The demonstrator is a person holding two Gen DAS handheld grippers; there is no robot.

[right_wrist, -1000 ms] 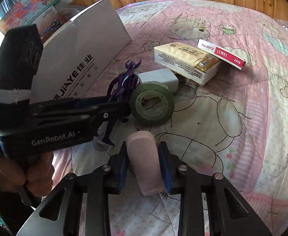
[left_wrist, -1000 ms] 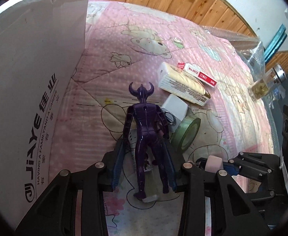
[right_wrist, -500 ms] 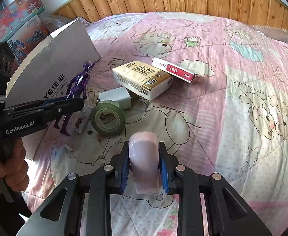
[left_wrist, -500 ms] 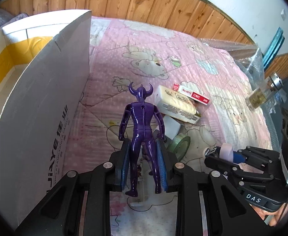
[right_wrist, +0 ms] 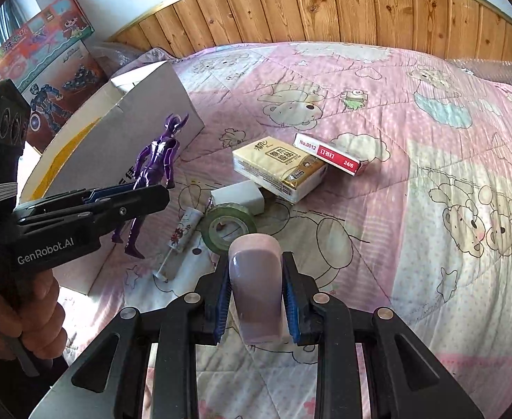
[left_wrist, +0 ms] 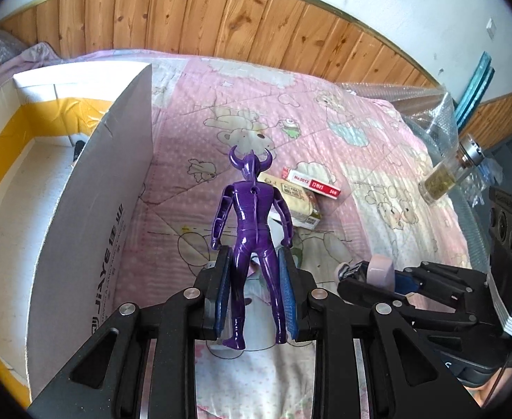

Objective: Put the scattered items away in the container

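purple horned figure (left_wrist: 252, 220) is clamped by its legs betw the blue pads of the left tongs (left_wrist: 254, 300), upright, back to the left cam, lifted off the bed w/ feet hanging free below the pads. in the right view the same figure (right_wrist: 154, 164) sits in the left tongs (right_wrist: 133, 199), just beside the outer wall of the white cardboard box (right_wrist: 116, 153).

right tongs (right_wrist: 256, 289) are clenched on a pale pink rounded block (right_wrist: 256, 279), gripped on both sides by the blue pads, held above the bed. from the left cam the right tongs (left_wrist: 367, 272) show at lower right w/ the pink block (left_wrist: 380, 270) in them.

box (left_wrist: 92, 209) stands open on the left of the pink cartoon quilt (left_wrist: 360, 160); yellow tape lines its inner walls, black lettering on the near outer wall. what's inside, cannot tell beyond a dark bit at the far corner.

still on the quilt (right_wrist: 413, 160), near each other: green tape roll (right_wrist: 228, 227) lying flat, white rectangular block (right_wrist: 238, 195) touching it behind, small printed tube (right_wrist: 182, 232) just left of the roll. beyond them a yellow tissue pack (right_wrist: 278, 169) w/ a red-and-white staples box (right_wrist: 329, 153) resting against its far side.

off the quilt's right edge: glass jar w/ metal lid (left_wrist: 448, 171), tilted, by bubble wrap (left_wrist: 427, 111). colourful toy boxes (right_wrist: 43, 56) stand behind the cardboard box. wood panelling (right_wrist: 326, 7) backs the bed.
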